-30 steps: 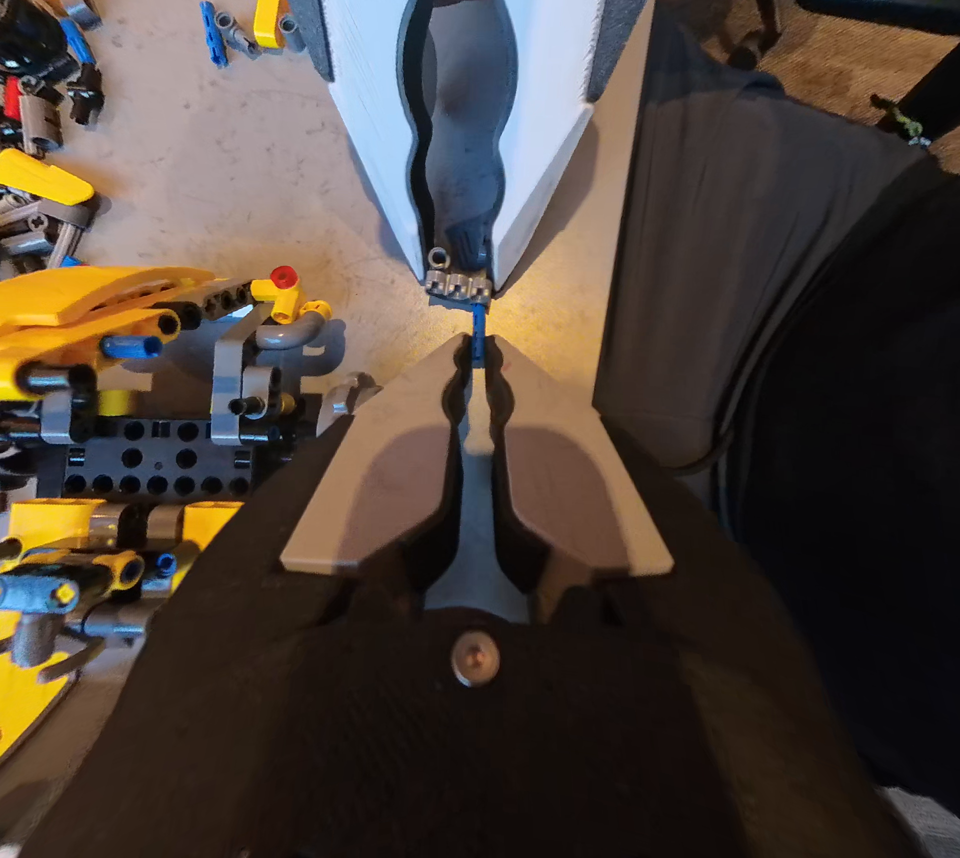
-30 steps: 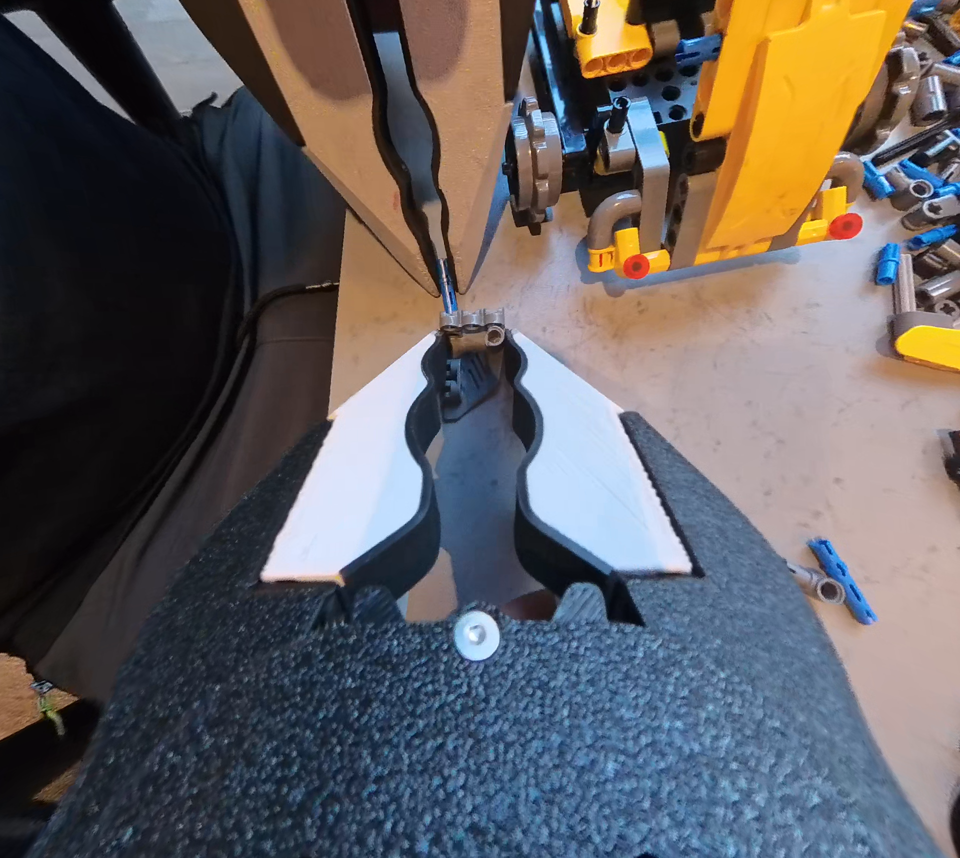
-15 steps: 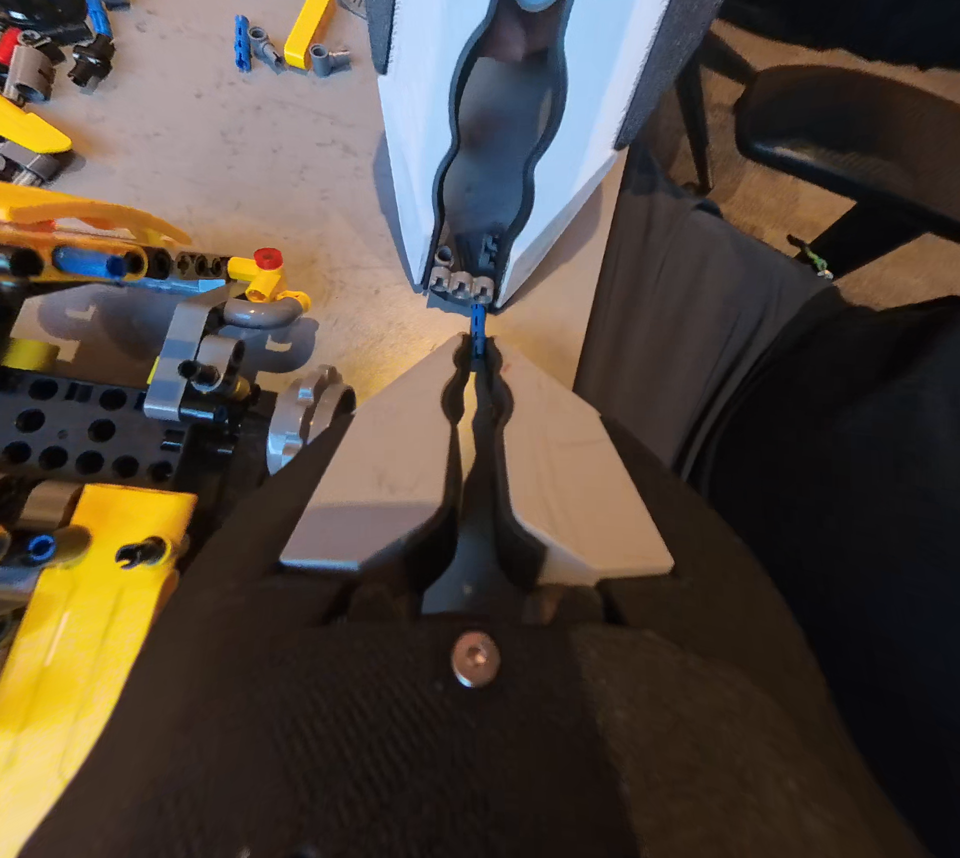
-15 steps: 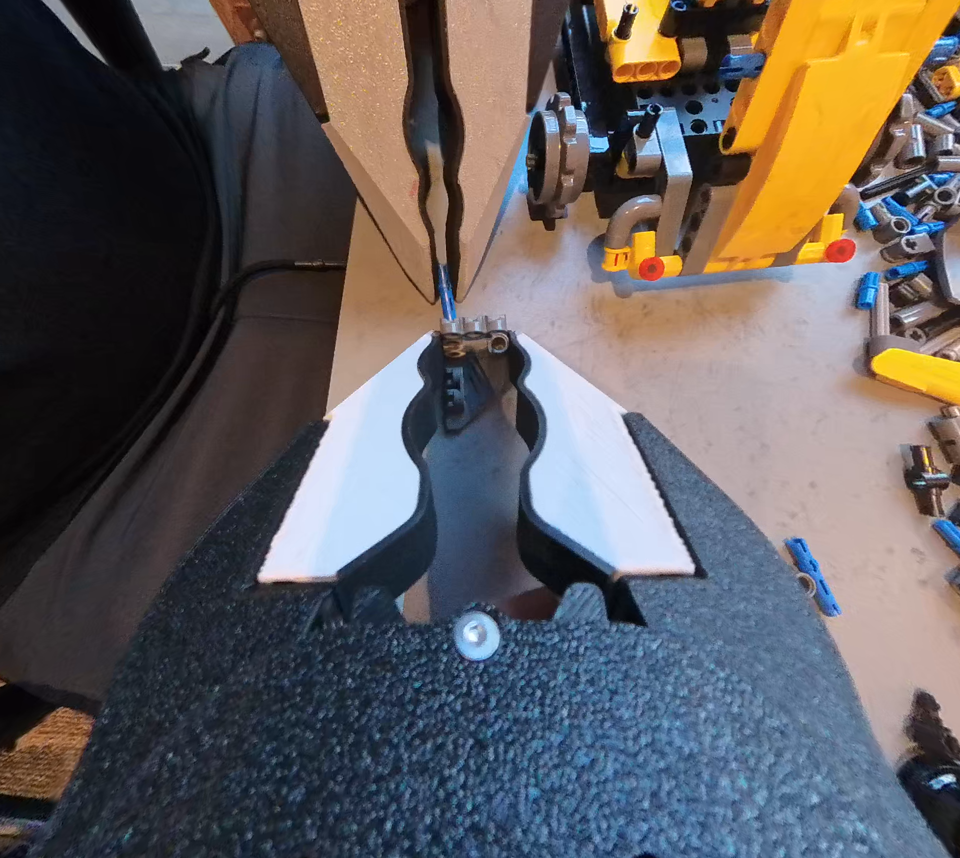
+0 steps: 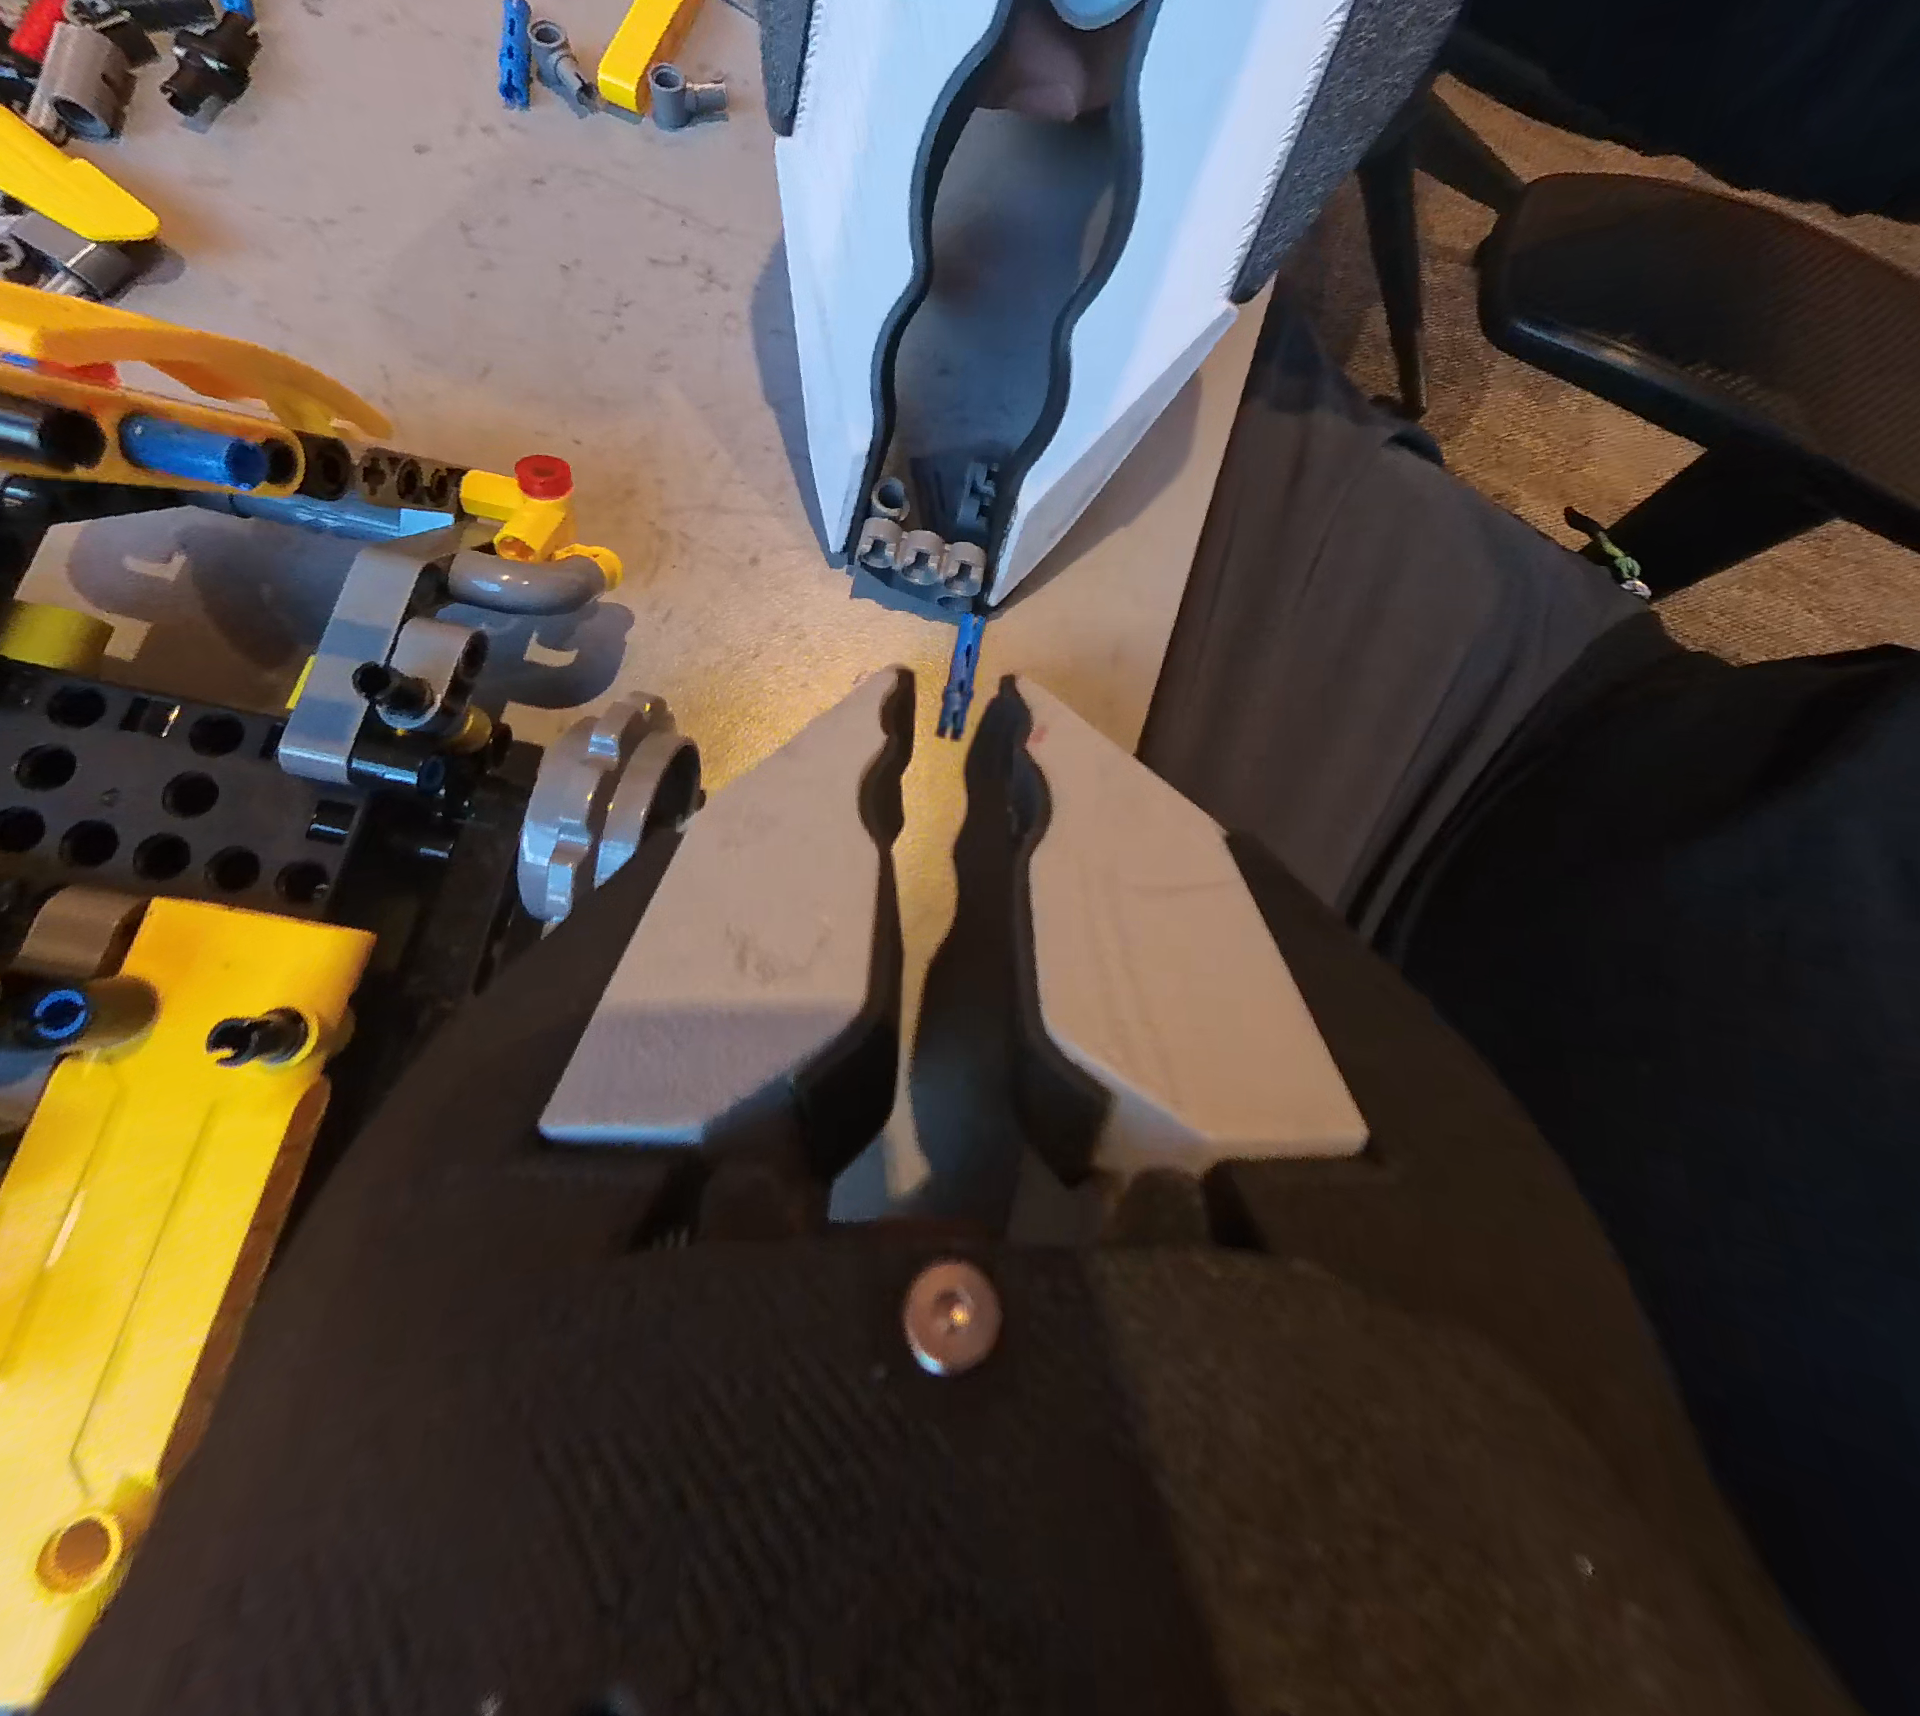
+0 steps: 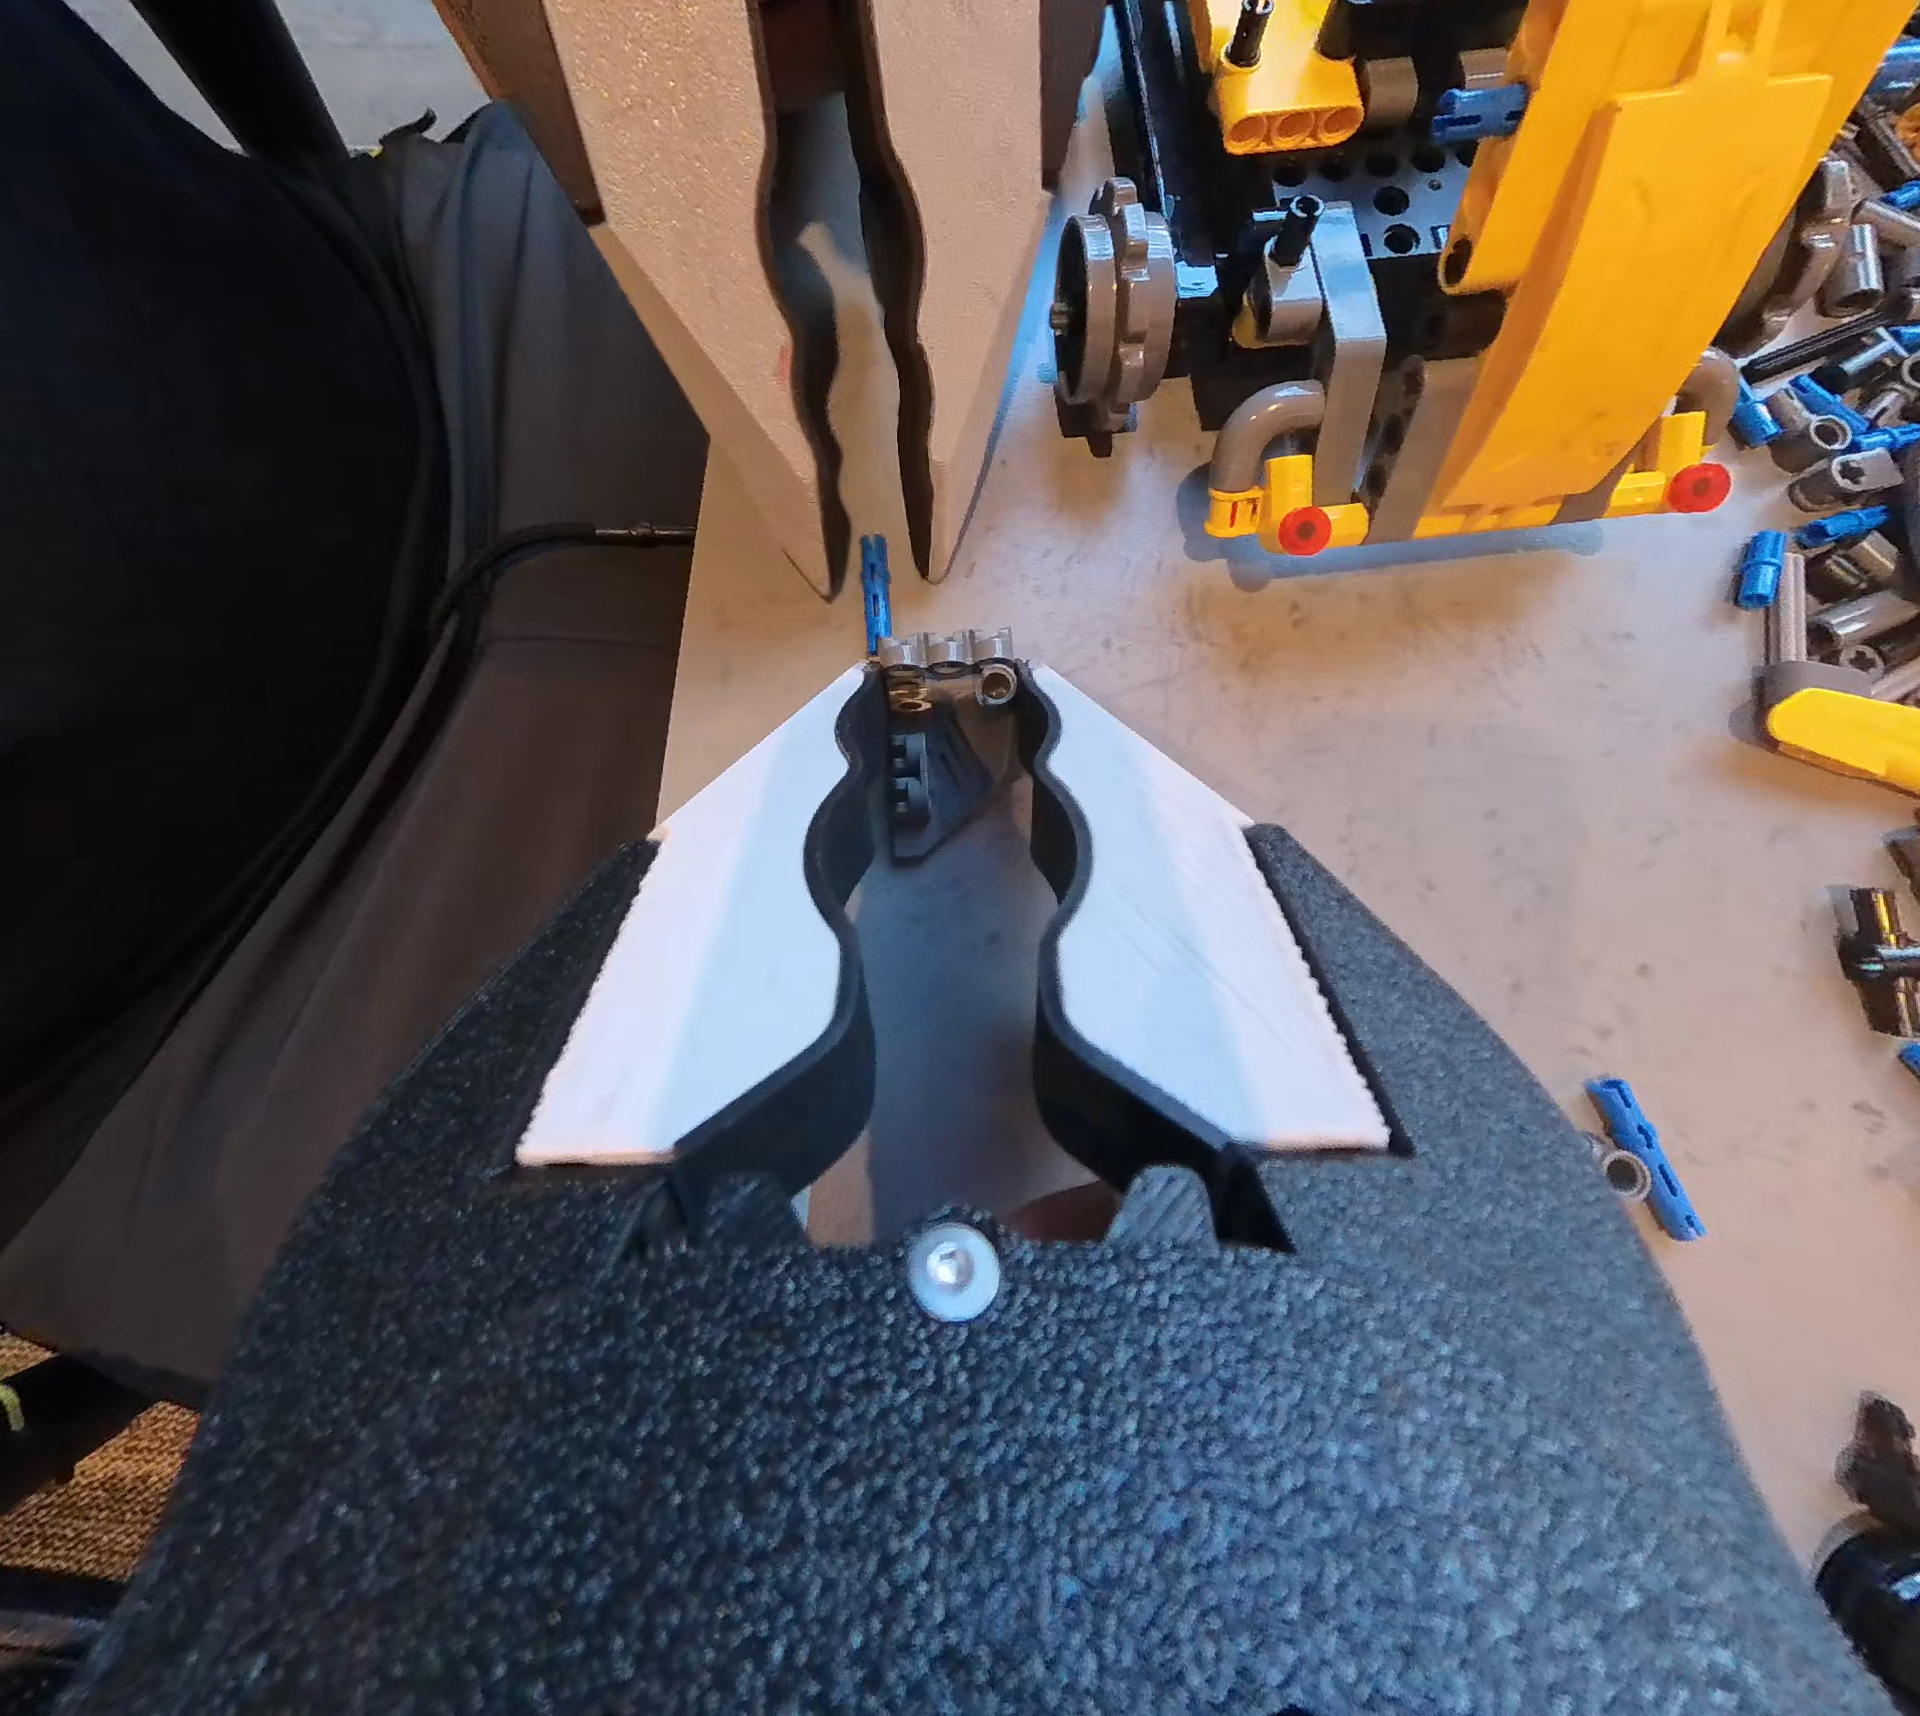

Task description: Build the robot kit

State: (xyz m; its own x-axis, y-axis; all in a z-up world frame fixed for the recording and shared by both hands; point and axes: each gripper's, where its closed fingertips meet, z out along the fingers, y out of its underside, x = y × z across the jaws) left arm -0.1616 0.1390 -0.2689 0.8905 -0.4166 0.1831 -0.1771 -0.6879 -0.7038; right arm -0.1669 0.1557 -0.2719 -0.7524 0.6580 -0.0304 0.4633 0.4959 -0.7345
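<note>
My right gripper (image 6: 948, 667), with white fingers, is shut on a small grey three-hole connector (image 6: 943, 650) that has a black piece (image 6: 925, 783) behind it. A thin blue pin (image 6: 876, 580) sticks out of the connector's end hole. In the left wrist view the pin (image 5: 961, 674) points from the connector (image 5: 920, 560) into the gap of my left gripper (image 5: 954, 681). The left gripper's grey fingers stand a little apart on either side of the pin without gripping it. Both grippers hover tip to tip over the table's near edge.
A yellow and black building-toy vehicle (image 5: 208, 731) with a grey gear (image 5: 603, 793) stands just left of my left gripper; it also shows in the right wrist view (image 6: 1507, 212). Loose blue, grey and yellow parts (image 5: 623, 45) lie on the beige table (image 5: 468, 264). A person's dark clothing (image 5: 1403, 679) and a black chair (image 5: 1714, 378) lie past the table edge. Left and right tips are no more than a few centimetres apart.
My left gripper was shut on the blue pin and has opened and drawn back a little. The pin stays in the connector held by the right gripper.
</note>
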